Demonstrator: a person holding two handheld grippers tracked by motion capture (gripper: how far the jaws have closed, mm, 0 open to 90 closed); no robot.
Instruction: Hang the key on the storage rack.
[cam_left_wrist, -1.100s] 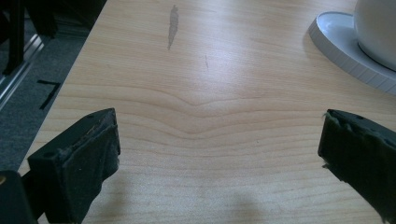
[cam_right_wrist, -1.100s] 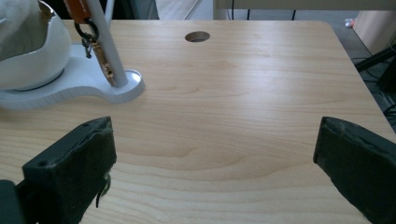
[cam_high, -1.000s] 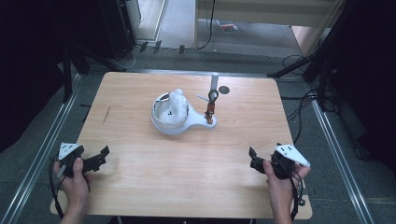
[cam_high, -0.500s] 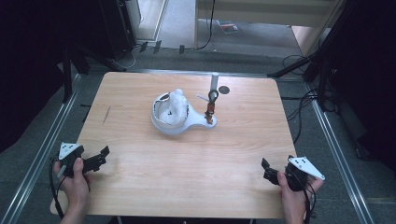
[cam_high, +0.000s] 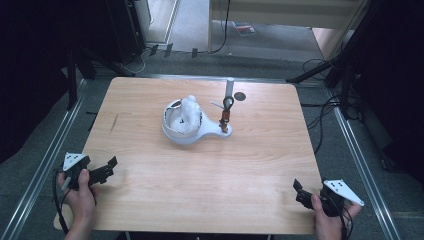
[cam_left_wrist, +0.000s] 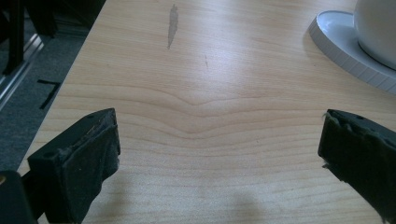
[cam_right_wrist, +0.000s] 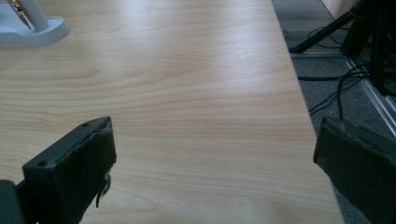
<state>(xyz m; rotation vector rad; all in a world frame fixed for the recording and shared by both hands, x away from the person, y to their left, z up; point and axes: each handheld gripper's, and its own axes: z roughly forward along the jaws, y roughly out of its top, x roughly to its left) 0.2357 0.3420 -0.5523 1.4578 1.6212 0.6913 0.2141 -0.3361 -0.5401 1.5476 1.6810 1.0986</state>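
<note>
Since 1.0 s ago my right gripper (cam_high: 300, 192) has drawn back toward me and outward, and now sits at the near right corner of the table (cam_high: 210, 200); my left gripper (cam_high: 102, 172) has not shifted from the near left corner.

State, right: jaws wide apart, nothing between them. In the right gripper view bare wood lies ahead, and the table's right edge runs between the 2 jaws, so the outer jaw hangs past the edge.

State, left: jaws also wide apart and empty, bare wood ahead in the left gripper view.

Object: the white stand (cam_high: 192, 131) sits well ahead of both grippers, near the table's middle, inward from each. It carries a white lumpy form (cam_high: 187, 111) in its round dish, and a grey post (cam_high: 229, 90) with a black loop and a small red-brown piece (cam_high: 224, 119) at its side arm. From the right gripper the arm's foot (cam_right_wrist: 39, 29) shows far ahead to the left; from the left gripper the dish rim (cam_left_wrist: 345, 51) shows far ahead to the right.

Step, by my judgement: idle or parked, no reach begun and nothing held.

Next move calls for: a long forward and inward travel of either gripper, jaws kept apart, lined up on the small hanging parts. Which part is meant I cannot tell.
</note>
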